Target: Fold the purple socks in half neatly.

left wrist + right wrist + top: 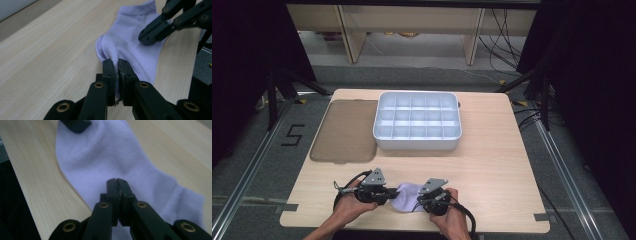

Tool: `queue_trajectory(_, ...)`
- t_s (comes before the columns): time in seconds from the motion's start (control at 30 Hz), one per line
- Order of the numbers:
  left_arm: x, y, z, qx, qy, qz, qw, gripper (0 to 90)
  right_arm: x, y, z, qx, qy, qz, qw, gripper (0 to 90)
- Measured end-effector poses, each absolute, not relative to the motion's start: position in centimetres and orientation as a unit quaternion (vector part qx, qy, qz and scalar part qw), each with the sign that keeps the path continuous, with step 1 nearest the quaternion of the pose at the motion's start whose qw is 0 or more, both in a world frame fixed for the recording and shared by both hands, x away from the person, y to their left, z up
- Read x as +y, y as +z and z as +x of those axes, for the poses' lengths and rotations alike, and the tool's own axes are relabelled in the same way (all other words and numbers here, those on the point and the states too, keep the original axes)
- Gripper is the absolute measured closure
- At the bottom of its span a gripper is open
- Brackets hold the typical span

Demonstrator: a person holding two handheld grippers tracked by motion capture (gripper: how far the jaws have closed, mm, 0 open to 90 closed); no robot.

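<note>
Pinching one lilac sock at both ends: left gripper closed on a fabric fold, right gripper clamped shut on the cloth, likely to fold or lift it. Sock lies at the near table edge. One compartment box, one lid further back.

bare table lies open ahead; compartment tray and lid block the far side.

Sock's cuff edge behind right hand-held gripper, unreadable
</note>
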State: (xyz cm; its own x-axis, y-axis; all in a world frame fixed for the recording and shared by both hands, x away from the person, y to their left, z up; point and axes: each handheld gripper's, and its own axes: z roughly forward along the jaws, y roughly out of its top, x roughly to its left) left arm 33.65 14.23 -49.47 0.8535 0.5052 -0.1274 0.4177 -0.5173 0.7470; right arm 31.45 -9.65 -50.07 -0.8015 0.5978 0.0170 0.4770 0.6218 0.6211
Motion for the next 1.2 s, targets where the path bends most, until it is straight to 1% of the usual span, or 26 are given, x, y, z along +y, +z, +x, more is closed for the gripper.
queue_trajectory(0.07, 14.3, -49.3, 33.5, 0.268, 0.051, 0.865, 0.422, 84.6, -8.9, -50.3, 31.6, 0.900, 0.319, 0.280, 0.092, 90.0)
queue_trajectory(0.17, 14.7, -49.0, 33.3, 0.269, 0.050, 0.864, 0.423, 84.7, -8.0, -50.3, 31.4, 0.900, 0.322, 0.276, 0.097, 90.0)
queue_trajectory(0.27, 15.2, -48.4, 33.2, 0.266, 0.050, 0.864, 0.424, 84.8, -7.4, -50.4, 31.4, 0.900, 0.325, 0.277, 0.091, 90.0)
queue_trajectory(0.33, 15.7, -48.0, 33.1, 0.261, 0.045, 0.861, 0.434, 84.8, -6.9, -50.5, 31.5, 0.902, 0.326, 0.268, 0.096, 90.0)
queue_trajectory(0.37, 15.8, -47.8, 33.1, 0.263, 0.045, 0.861, 0.434, 84.8, -6.5, -50.3, 31.3, 0.902, 0.324, 0.274, 0.082, 90.0)
queue_trajectory(0.47, 16.4, -47.5, 33.1, 0.266, 0.040, 0.860, 0.434, 84.8, -5.9, -50.6, 31.4, 0.901, 0.335, 0.263, 0.080, 90.0)
queue_trajectory(0.5, 16.5, -47.5, 33.2, 0.264, 0.039, 0.860, 0.435, 84.8, -5.8, -50.4, 31.4, 0.902, 0.332, 0.266, 0.071, 90.0)
queue_trajectory(0.57, 16.6, -47.6, 33.0, 0.275, 0.036, 0.857, 0.434, 84.8, -5.7, -50.2, 31.5, 0.902, 0.332, 0.266, 0.068, 90.0)
queue_trajectory(0.63, 16.9, -47.6, 33.1, 0.272, 0.036, 0.859, 0.432, 84.8, -6.1, -49.8, 32.0, 0.900, 0.339, 0.262, 0.077, 90.0)
queue_trajectory(0.7, 17.0, -47.7, 33.2, 0.272, 0.024, 0.858, 0.435, 84.7, -6.5, -49.3, 32.4, 0.894, 0.342, 0.273, 0.097, 90.0)
queue_trajectory(0.73, 16.9, -47.7, 33.3, 0.276, 0.017, 0.855, 0.439, 84.7, -6.9, -48.9, 33.3, 0.894, 0.339, 0.274, 0.107, 90.0)
queue_trajectory(0.8, 17.0, -47.8, 33.4, 0.282, 0.019, 0.858, 0.430, 84.7, -6.8, -49.1, 33.5, 0.892, 0.340, 0.276, 0.109, 90.0)
queue_trajectory(0.83, 17.0, -47.8, 33.6, 0.274, 0.017, 0.859, 0.432, 84.7, -6.6, -49.3, 33.8, 0.893, 0.338, 0.278, 0.108, 90.0)
queue_trajectory(0.9, 17.1, -47.8, 33.6, 0.284, 0.013, 0.856, 0.431, 84.6, -6.0, -49.9, 34.2, 0.903, 0.314, 0.275, 0.101, 90.0)
queue_trajectory(0.93, 17.3, -47.7, 33.7, 0.284, 0.011, 0.856, 0.433, 84.7, -5.6, -50.4, 34.5, 0.905, 0.316, 0.265, 0.106, 90.0)
queue_trajectory(1.13, 17.8, -47.3, 34.0, 0.281, -0.001, 0.854, 0.437, 84.7, -4.7, -50.5, 34.5, 0.903, 0.323, 0.266, 0.096, 90.0)
queue_trajectory(1.17, 17.8, -47.2, 34.0, 0.284, -0.001, 0.854, 0.437, 84.7, -4.5, -50.4, 34.5, 0.901, 0.323, 0.276, 0.088, 90.0)
queue_trajectory(1.2, 17.9, -47.2, 34.1, 0.288, -0.001, 0.853, 0.436, 84.7, -4.3, -50.6, 34.7, 0.901, 0.329, 0.266, 0.097, 90.0)
